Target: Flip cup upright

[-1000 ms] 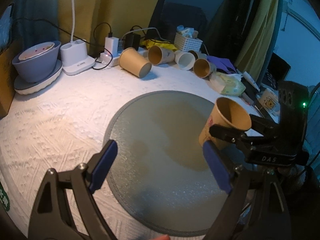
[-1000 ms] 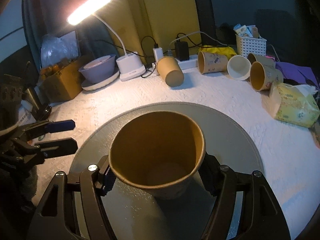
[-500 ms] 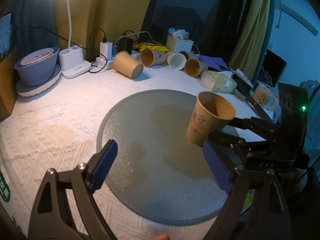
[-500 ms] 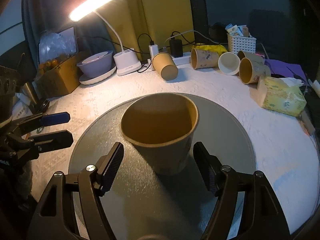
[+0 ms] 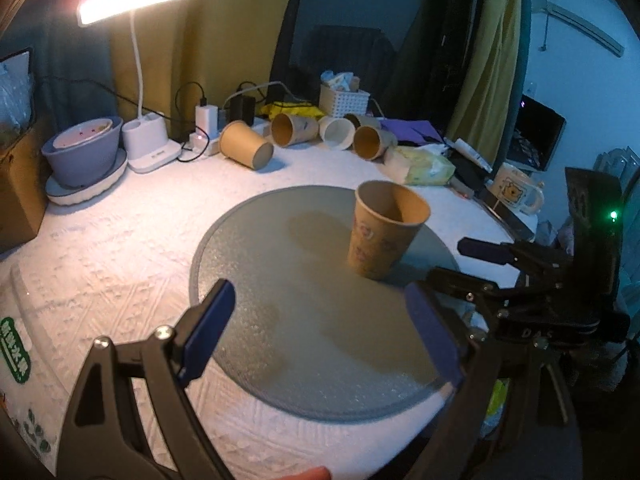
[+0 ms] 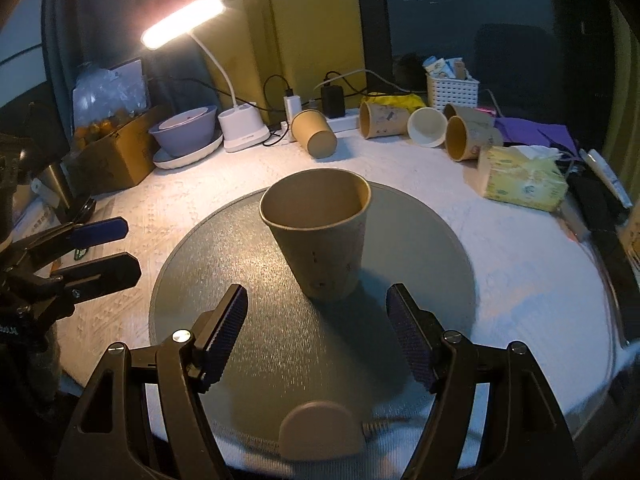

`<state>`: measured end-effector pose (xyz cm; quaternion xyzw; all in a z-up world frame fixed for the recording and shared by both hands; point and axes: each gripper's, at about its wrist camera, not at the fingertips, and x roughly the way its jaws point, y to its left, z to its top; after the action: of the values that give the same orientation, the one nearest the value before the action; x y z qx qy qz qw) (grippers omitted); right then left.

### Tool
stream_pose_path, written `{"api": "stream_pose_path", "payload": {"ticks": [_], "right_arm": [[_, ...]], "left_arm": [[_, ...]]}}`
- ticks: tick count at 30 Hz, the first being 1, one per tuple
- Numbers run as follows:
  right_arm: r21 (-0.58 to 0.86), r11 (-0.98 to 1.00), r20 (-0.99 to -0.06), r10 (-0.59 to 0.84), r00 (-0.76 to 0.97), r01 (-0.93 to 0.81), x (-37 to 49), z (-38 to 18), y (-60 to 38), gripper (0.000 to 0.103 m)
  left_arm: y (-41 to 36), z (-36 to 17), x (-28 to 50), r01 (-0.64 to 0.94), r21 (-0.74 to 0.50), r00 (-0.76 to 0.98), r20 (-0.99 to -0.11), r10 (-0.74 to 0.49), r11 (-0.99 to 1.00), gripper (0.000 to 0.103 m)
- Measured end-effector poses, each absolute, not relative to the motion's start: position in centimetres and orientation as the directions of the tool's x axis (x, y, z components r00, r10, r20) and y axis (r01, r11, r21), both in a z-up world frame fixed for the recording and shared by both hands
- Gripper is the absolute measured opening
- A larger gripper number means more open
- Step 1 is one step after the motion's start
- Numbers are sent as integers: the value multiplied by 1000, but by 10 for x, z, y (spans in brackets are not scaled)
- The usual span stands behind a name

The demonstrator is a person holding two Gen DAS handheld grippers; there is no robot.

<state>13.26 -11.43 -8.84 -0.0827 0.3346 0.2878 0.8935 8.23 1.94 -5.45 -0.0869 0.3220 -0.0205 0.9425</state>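
Note:
A brown paper cup [image 6: 320,236] stands upright, mouth up, on the round grey mat [image 6: 248,320]; it also shows in the left wrist view [image 5: 380,232]. My right gripper [image 6: 320,332] is open and empty, its fingers a little short of the cup and apart from it; it shows from the side in the left wrist view [image 5: 464,260]. My left gripper [image 5: 320,332] is open and empty over the near part of the mat [image 5: 300,340], left of the cup; it also shows in the right wrist view [image 6: 116,248].
Several paper cups [image 6: 316,138] lie on their sides at the back by a power strip. A desk lamp [image 6: 240,128], a grey bowl [image 6: 186,130], a cardboard box [image 6: 112,156], a white basket [image 6: 452,88] and a tissue pack [image 6: 520,180] ring the white table [image 6: 520,280].
My right gripper opened, let go of the cup, and drew back. The cup now stands upright by itself on the mat. The left gripper pulled back a little.

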Motion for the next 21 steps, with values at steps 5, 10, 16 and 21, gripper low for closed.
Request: {"api": "stream_pose_path", "payload": {"ticks": [5, 10, 16, 21], "right_arm": [[33, 830, -636, 448, 629, -557, 118, -81, -120, 75], [17, 835, -617, 442, 651, -551, 101, -69, -122, 75], [3, 839, -587, 442, 678, -544, 80, -53, -127, 75], [-7, 839, -560, 448, 697, -544, 64, -39, -130, 75]], "left_arm": [[14, -50, 71, -16, -176, 802, -590, -92, 984, 88], [6, -41, 59, -2, -169, 822, -562, -95, 986, 88], [-3, -27, 41, 11, -152, 851, -518, -89, 988, 88], [-6, -12, 24, 7, -140, 880, -469, -73, 990, 88]]}}
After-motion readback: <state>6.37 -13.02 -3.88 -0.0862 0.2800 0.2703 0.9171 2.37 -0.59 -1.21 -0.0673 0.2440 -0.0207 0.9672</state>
